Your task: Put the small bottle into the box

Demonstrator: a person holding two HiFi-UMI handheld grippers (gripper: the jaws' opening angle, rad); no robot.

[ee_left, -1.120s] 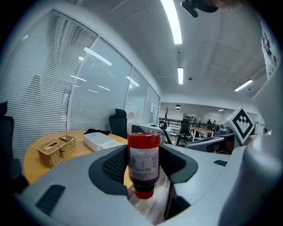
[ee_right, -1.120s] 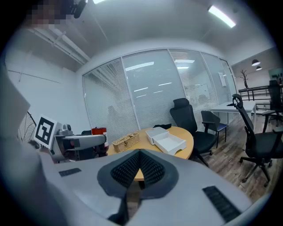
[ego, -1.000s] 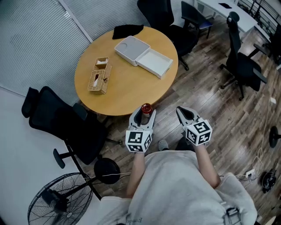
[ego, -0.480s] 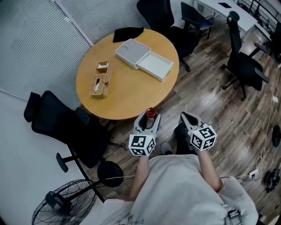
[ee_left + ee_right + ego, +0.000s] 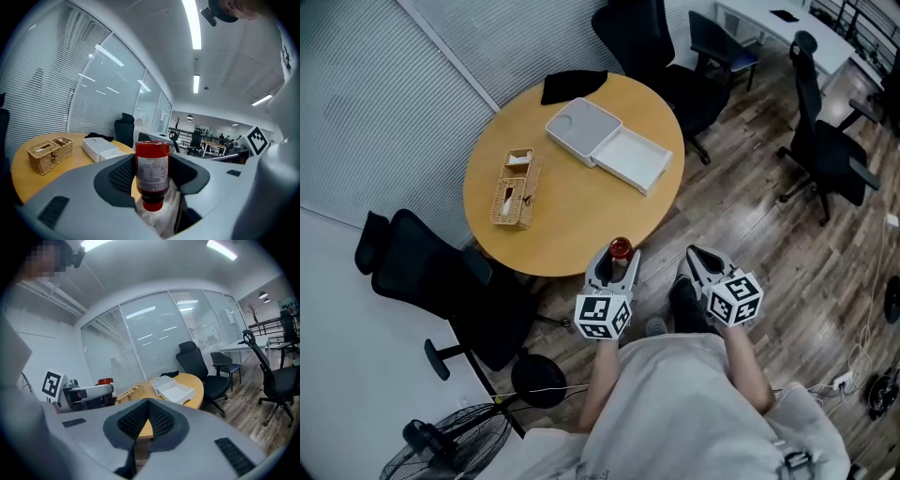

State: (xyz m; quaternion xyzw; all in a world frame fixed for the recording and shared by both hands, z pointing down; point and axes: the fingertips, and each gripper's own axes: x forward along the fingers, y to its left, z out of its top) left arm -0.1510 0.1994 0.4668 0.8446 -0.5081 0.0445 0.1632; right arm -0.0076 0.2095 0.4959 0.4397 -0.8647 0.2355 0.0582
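The small bottle (image 5: 152,174) is deep red with a white printed label. The left tongs (image 5: 617,257) and the right tongs (image 5: 696,255) are pale grey with black ribbed pads, and each carries a cube of black-and-white square markers. The tabletop (image 5: 577,220) is honey yellow. On it the box (image 5: 607,142) is white, the wicker basket (image 5: 516,186) is tan and woven, and the cloth (image 5: 573,84) is black. The floor (image 5: 741,206) shows brown wood planks, and the office chair (image 5: 441,272) is black.
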